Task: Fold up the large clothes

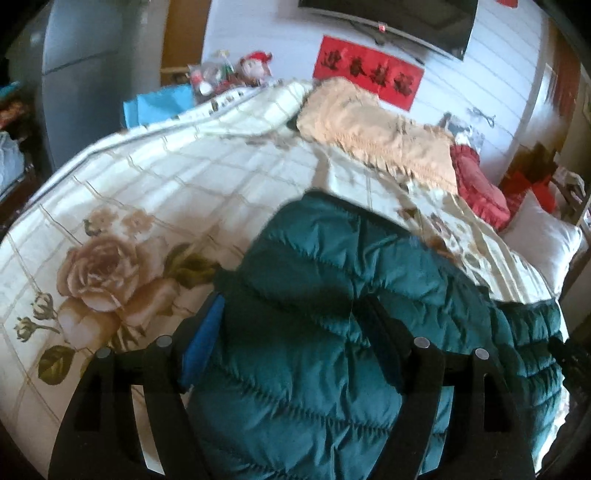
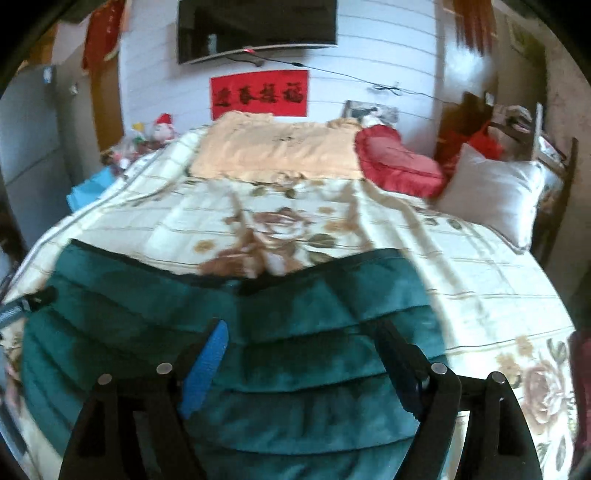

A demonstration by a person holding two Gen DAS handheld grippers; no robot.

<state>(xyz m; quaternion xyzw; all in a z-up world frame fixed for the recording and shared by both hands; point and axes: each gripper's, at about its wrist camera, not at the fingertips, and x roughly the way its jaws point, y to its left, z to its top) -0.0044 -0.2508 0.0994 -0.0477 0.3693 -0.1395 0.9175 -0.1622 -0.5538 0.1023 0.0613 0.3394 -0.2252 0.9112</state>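
Observation:
A teal quilted puffer jacket (image 1: 332, 295) lies on a bed covered by a cream floral bedspread (image 1: 166, 184). In the left wrist view my left gripper (image 1: 291, 306) is open, its fingers wide apart just above the jacket near its left edge. In the right wrist view the jacket (image 2: 258, 350) spreads across the near part of the bedspread (image 2: 461, 266), its black-trimmed edge facing the far side. My right gripper (image 2: 301, 332) is open over the jacket's middle, holding nothing. The left gripper shows at the left edge of the right wrist view (image 2: 29, 302).
A peach blanket (image 2: 277, 151), a red cushion (image 2: 399, 162) and a white pillow (image 2: 491, 192) lie at the head of the bed. A red banner (image 2: 258, 94) and a TV (image 2: 258, 29) hang on the wall. Toys (image 2: 155, 133) and a blue bag (image 1: 159, 105) sit at the bed's left.

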